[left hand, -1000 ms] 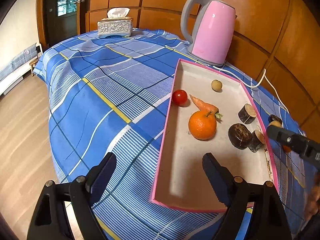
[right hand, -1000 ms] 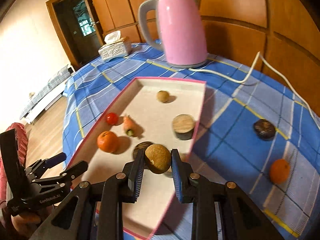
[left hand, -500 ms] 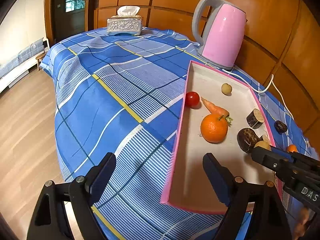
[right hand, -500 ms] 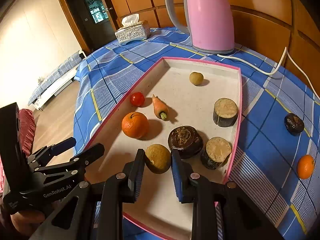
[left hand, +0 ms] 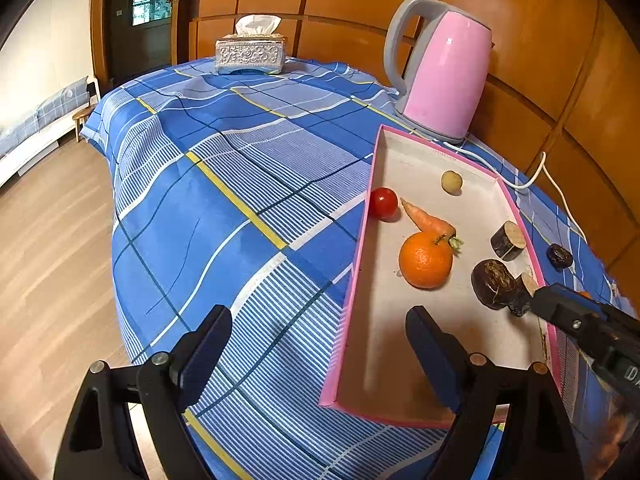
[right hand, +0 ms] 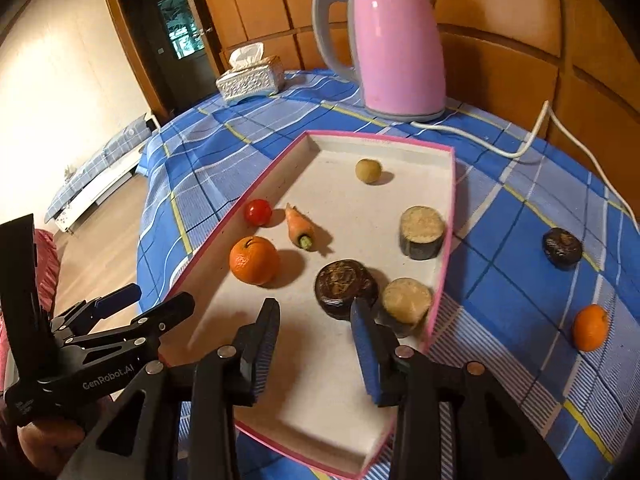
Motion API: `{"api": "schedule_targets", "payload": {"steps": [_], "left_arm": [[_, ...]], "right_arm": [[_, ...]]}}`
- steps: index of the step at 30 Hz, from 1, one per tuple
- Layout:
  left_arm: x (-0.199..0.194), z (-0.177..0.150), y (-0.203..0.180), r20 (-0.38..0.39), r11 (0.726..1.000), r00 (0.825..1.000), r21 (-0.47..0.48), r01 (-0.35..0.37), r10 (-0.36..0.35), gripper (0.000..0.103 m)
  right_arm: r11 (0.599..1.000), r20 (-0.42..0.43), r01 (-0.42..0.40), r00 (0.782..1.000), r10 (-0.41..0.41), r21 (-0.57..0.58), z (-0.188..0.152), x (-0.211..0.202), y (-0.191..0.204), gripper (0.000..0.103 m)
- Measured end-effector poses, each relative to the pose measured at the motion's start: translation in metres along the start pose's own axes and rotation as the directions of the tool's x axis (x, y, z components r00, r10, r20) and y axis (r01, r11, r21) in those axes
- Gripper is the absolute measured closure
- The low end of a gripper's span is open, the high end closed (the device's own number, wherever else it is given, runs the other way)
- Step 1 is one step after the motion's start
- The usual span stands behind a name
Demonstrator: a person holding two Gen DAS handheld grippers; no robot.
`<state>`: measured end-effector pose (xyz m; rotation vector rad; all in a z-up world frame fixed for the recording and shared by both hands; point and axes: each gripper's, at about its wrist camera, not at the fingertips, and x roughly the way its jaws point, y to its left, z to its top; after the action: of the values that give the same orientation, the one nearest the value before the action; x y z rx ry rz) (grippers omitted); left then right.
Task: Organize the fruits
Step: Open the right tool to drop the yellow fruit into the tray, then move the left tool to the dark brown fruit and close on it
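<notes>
Leftmost, the left gripper (left hand: 316,322) is held with jaws wide apart and empty, at the pink-rimmed cardboard tray's (left hand: 354,276) near corner. Nothing is seen between the right gripper's (right hand: 315,314) jaws, which have just been opening. Rightward, outside the tray, a small round orange (right hand: 590,328) lies on the blue checked table (right hand: 516,216), judged nearer the right hand.

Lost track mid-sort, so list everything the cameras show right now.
tray: one, pink-rimmed, on tablecloth
orange: two, orange; one in tray, one on cloth to its right
tomato: one, red, in tray
carrot: one, orange, in tray
small round fruit: one, tan, tray's far end
cut chunk: two, dark-skinned, by tray's right wall
dark round fruit: two, brown; one in tray, one on cloth
kettle: one, pink, beyond tray
tissue box: one, silver, far edge
tablecloth: one, blue plaid
left tongs: open, empty
right tongs: just been opening, nothing between
</notes>
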<state>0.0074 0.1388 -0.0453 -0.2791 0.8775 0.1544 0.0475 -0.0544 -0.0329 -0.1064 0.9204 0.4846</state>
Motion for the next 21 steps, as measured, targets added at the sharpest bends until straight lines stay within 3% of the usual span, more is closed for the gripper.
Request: {"api": "schedule_targets", "payload": {"steps": [13,17,21], "left_arm": [[-0.005,0.000,-0.009,0.007,1.000,1.000,0.025,0.019,-0.019,0.014],[-0.008,0.003,-0.014,0.021,0.999,0.999,0.045,0.030,-0.031,0.014],[-0.014,0.009,-0.023,0.044,0.995,0.997,0.080,0.061,-0.065,0.014]], "right_arm": [[0.979,0.075,0.148,0.984,-0.159,0.138,-0.017,-0.041,-0.059,0.065],[0.949,0.075,0.235,0.964,-0.255,0.213,-0.033,-0.056,-0.092,0.063],[0.887,0.045,0.330,0.931,-0.363,0.324,-0.057,-0.073,-0.134,0.060]]}}
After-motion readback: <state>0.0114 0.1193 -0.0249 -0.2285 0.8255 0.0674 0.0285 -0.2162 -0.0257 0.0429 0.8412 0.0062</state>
